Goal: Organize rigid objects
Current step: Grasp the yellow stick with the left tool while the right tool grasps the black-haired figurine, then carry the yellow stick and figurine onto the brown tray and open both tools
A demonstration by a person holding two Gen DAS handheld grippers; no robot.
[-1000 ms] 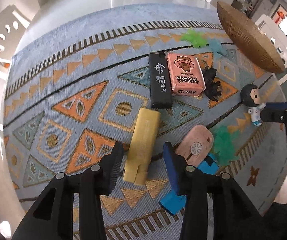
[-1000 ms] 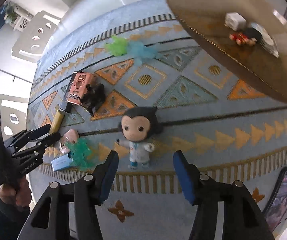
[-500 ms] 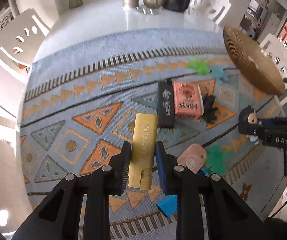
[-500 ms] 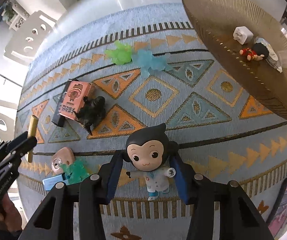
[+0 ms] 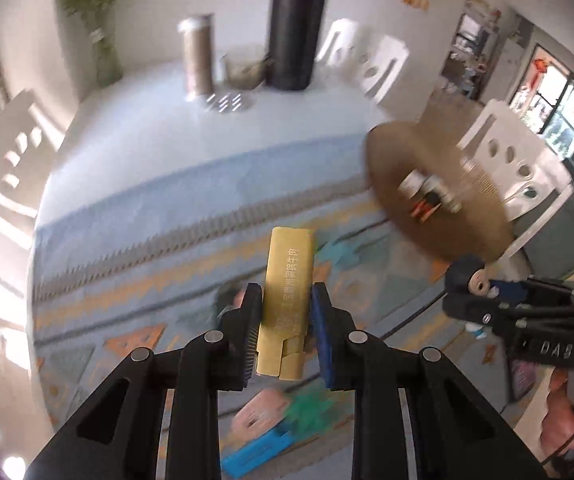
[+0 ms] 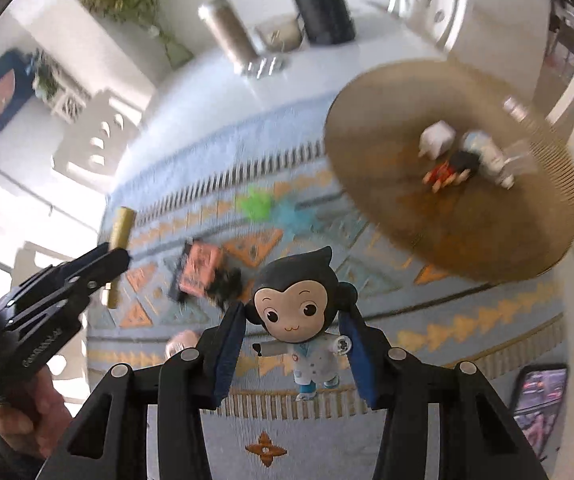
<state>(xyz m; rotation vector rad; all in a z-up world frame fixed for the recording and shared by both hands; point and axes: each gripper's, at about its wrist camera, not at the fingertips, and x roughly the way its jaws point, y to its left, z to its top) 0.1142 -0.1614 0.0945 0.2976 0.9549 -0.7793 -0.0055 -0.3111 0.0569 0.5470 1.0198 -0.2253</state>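
My left gripper [image 5: 287, 304] is shut on a long gold box [image 5: 289, 280] and holds it lifted above the patterned mat [image 5: 135, 280]. My right gripper [image 6: 295, 320] is shut on a monkey figurine [image 6: 297, 308] with a black head and white coat, also lifted. The round woven tray [image 6: 467, 240] lies at the right with several small items on it; it also shows in the left wrist view [image 5: 439, 216]. The figurine in the right gripper shows at the right of the left wrist view [image 5: 467, 280].
On the mat lie an orange box [image 6: 201, 268] with a black toy beside it, green [image 6: 255, 202] and blue soft shapes, a pink tag [image 5: 261, 412] and a blue piece [image 5: 255, 448]. A black cylinder [image 5: 295, 24], a metal flask and a bowl stand at the back. A phone [image 6: 539, 392] lies right.
Both grippers closed on their objects and lifted them: the left raised the gold box off the mat, the right raised the monkey figurine. Both views now tilt up toward the tray.
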